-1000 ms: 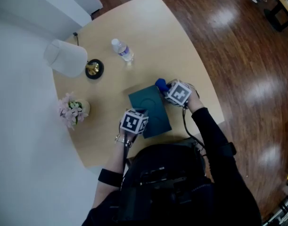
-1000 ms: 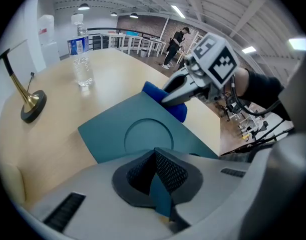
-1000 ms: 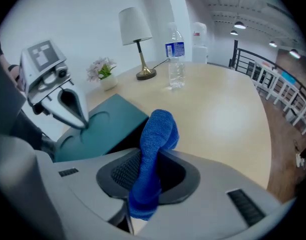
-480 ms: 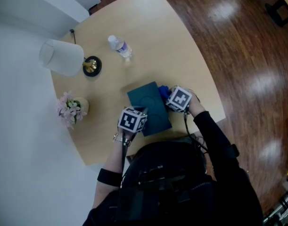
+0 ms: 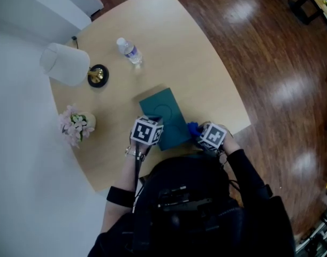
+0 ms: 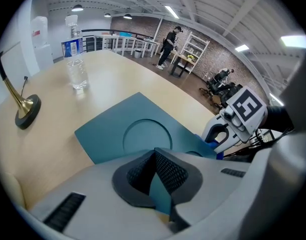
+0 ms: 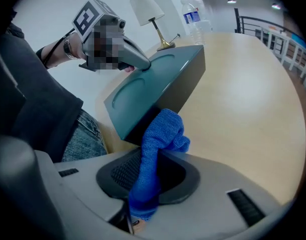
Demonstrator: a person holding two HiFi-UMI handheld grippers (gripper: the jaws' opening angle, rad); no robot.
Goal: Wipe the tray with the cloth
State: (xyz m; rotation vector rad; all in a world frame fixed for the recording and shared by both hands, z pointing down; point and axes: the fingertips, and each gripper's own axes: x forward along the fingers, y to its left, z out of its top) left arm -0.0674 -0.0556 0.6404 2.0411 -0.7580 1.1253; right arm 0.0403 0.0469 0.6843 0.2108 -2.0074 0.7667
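Note:
The teal tray (image 5: 162,114) lies on the tan table (image 5: 190,63) just in front of me, with a round recess in its top (image 6: 145,134). My left gripper (image 6: 160,181) is shut on the tray's near left edge; its marker cube shows in the head view (image 5: 147,131). My right gripper (image 7: 147,184) is shut on a blue cloth (image 7: 155,144), whose bunched end touches the tray's near right corner (image 7: 142,121). In the head view the cloth (image 5: 192,127) sits at the tray's right side, by the right gripper (image 5: 213,136). In the right gripper view the tray looks tilted.
A lamp with a white shade (image 5: 64,63) and brass base (image 5: 97,75) stands at the table's far left. A water bottle (image 5: 129,51) stands behind the tray. A pot of pink flowers (image 5: 75,125) is at the left. The table's edge and wooden floor (image 5: 270,63) are to the right.
My right gripper has drawn the blue cloth along the tray's right side, from its far corner toward me. The left gripper has kept its hold on the tray.

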